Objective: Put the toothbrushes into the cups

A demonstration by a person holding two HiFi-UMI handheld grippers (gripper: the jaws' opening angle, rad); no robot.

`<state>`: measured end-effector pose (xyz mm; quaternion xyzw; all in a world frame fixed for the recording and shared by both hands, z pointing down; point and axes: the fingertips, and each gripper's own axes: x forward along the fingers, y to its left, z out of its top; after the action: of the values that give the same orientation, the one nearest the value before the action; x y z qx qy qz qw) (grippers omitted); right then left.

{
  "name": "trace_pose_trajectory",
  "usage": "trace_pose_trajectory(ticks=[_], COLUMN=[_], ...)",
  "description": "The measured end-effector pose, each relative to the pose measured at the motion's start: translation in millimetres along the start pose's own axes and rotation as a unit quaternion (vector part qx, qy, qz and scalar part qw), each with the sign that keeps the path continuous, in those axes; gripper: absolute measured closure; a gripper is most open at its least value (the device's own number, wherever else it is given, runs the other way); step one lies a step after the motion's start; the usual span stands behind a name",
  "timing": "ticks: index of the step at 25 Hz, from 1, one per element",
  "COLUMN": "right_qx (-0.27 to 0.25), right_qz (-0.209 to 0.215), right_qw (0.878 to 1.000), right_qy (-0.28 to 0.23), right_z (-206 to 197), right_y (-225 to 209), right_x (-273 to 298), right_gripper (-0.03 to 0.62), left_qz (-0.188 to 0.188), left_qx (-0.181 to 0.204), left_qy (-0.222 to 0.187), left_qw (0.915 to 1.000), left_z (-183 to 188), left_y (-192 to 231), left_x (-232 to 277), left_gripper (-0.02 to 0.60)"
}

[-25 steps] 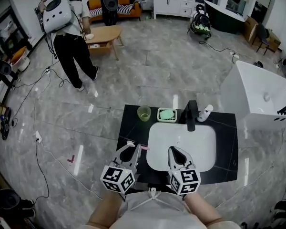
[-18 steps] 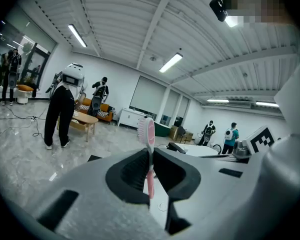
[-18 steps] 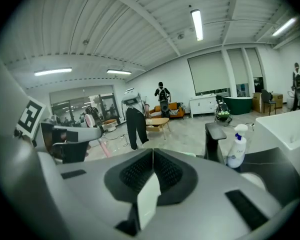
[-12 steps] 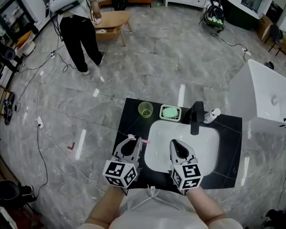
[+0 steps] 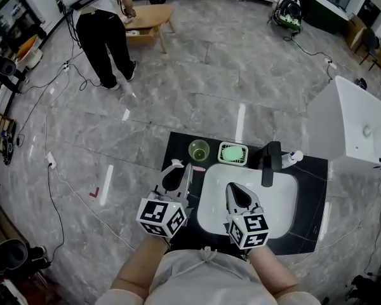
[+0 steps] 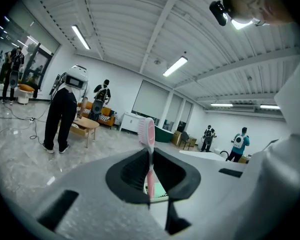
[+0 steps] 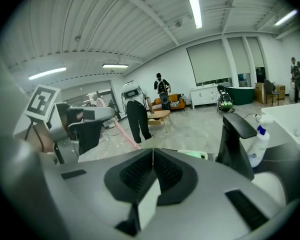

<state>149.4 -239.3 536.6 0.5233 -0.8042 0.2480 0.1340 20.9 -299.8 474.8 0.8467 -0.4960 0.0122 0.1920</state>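
While looking down from the head view, seeing left gripper (image 5: 183, 166) clenched on the pink toothbrush (image 6: 148, 130): handle pinched between nearly closed jaws, bristle head sticking out past the tips. Holding it above the black counter (image 5: 178, 146), on the outboard side of the white basin (image 5: 279, 201).

Green cup (image 5: 199, 150) just ahead of those tips, a touch toward the right gripper side, upright, not touching the brush. Brush not in cup yet.

Right gripper (image 5: 231, 187) clamped fully together on nothing, hovering over the basin, roughly level with left gripper, near it but apart.

Green soap dish (image 5: 232, 153) ahead of right gripper, just beside the cup. Black faucet (image 5: 271, 162) ahead and outboard of right gripper. White bottle (image 5: 293, 157) with blue neck just beyond the faucet.

Far ahead of both grippers, well apart from the counter: person (image 5: 100, 24) standing beside a wooden table (image 5: 149, 14) on grey tiled floor (image 5: 197, 75).
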Motion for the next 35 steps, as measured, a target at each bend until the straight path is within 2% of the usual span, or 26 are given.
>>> trace_pose_trajectory(ticks=[4, 7, 12, 24, 35], right_qx=[0.006, 0.004, 0.002, 0.009, 0.022], right_qz=[0.001, 0.004, 0.008, 0.004, -0.009], right_qw=[1.000, 1.000, 1.000, 0.998, 0.997], right_qy=[0.007, 0.010, 0.024, 0.062, 0.070], right_z=[4, 8, 5, -19, -24], right_y=[1, 2, 2, -7, -20], right_x=[14, 24, 36, 46, 45], right_gripper=[0.568, 0.566, 0.567, 0.566, 0.567], left_qz=[0.002, 0.014, 0.020, 0.017, 0.015], left_qx=[0.035, 0.056, 0.043, 0.039, 0.012], left_qy=[-0.017, -0.016, 0.005, 0.078, 0.103], left_qw=[0.9993, 0.9982, 0.9989, 0.9960, 0.9945], left_z=[20, 18, -2, -72, -93], left_y=[13, 29, 49, 59, 60], left_x=[23, 41, 63, 96, 103], left_gripper=[0.543, 0.543, 0.544, 0.543, 0.543])
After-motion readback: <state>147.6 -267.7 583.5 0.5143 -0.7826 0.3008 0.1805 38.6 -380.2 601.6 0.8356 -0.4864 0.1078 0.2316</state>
